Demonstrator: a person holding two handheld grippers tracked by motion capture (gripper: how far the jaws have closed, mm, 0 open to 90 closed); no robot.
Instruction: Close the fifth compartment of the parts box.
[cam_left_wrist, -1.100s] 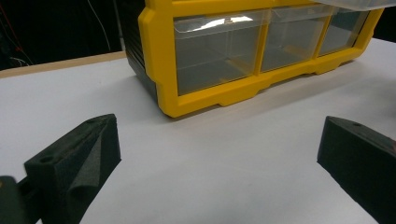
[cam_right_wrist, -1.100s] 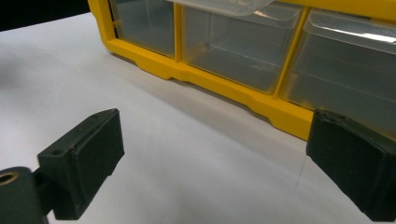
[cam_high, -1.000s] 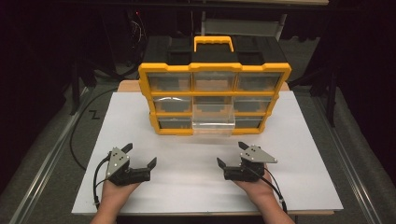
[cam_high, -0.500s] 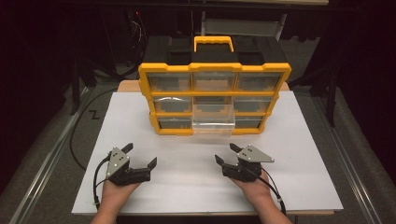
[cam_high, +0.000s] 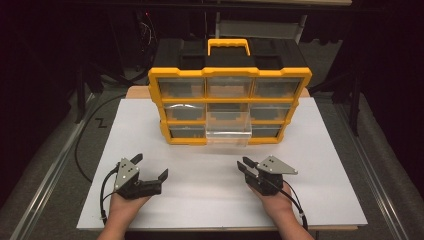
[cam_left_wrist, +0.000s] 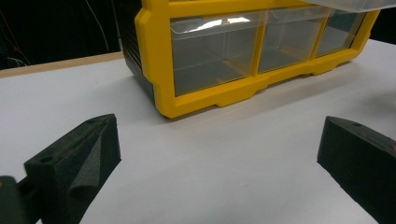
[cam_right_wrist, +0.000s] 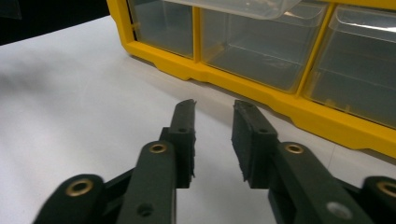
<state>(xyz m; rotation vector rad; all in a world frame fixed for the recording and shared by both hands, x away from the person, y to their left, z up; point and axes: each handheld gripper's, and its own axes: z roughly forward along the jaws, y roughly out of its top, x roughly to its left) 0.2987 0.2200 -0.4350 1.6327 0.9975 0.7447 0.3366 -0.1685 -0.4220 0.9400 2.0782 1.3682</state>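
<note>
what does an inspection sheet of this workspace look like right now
surface: white board on a wooden table, bare around the hands
job's things: yellow drawer cabinet, upright; one clear drawer pulled out in the bottom middle
clutter: nothing seen
grippers: left gripper open wide, empty; right gripper jaws have just been closing, narrow gap, nothing between them
cables: black cable trails from left gripper
surroundings: dark, grey floor

The left gripper (cam_high: 151, 167) lay near left, jaws wide apart; the right gripper (cam_high: 244, 167), near right, had just been closing, nothing between its jaws.
</note>
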